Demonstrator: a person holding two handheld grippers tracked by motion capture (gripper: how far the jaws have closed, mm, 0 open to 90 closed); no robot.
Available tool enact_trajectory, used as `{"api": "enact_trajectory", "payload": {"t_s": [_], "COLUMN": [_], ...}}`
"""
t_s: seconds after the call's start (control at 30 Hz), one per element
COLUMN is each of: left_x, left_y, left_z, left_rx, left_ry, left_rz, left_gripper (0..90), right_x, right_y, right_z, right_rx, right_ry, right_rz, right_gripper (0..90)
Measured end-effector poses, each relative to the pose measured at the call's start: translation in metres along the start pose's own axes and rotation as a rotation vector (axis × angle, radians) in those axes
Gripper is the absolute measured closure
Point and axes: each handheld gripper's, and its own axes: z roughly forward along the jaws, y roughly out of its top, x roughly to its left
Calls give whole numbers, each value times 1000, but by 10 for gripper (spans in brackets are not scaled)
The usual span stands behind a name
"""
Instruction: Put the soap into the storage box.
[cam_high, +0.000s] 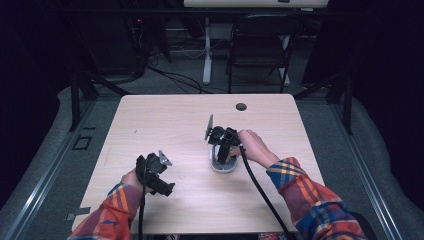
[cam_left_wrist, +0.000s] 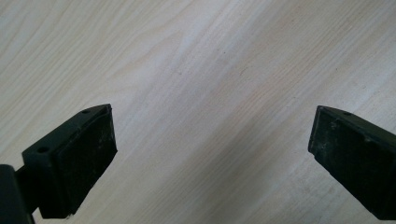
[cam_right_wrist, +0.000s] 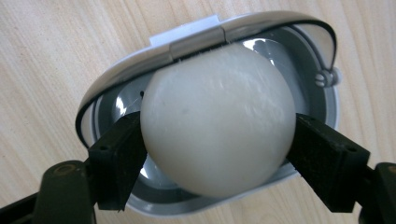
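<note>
Wooden table (cam_high: 165, 120); tong-gripped white ball (cam_right_wrist: 217, 116)

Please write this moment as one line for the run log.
right tool: shut on white ball, over grey dish | left tool: open, holding nothing, above table | dish: on table

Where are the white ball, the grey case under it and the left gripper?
white ball (cam_right_wrist: 217, 119), right gripper view, middle of its rounded front.
grey case (cam_right_wrist: 205, 39), right gripper view, raised lid's rim.
left gripper (cam_left_wrist: 212, 154), left gripper view, midway between its open fingertips.

Glossy white ball (cam_right_wrist: 217, 119) over open round grey case (cam_right_wrist: 308, 60) on table.
</note>
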Motion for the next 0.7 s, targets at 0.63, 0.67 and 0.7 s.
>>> {"api": "enact_trajectory", "payload": {"t_s": [0.63,0.67,0.7], "left_x": [0,0,0], "left_y": [0,0,0], "left_z": [0,0,0], "left_rx": [2,3,3], "left_ry": [2,2,2], "left_rz": [-2,-3,-2], "left_gripper": [8,8,8], "right_x": [-2,-2,-2], "right_y": [-29,-31,-33], "right_z": [-39,-41,-43], "right_rx": [-107,-106,-108], "right_ry": [-17,-19,-18], "right_rz": [12,11,13], "right_gripper": [138,135,133]}}
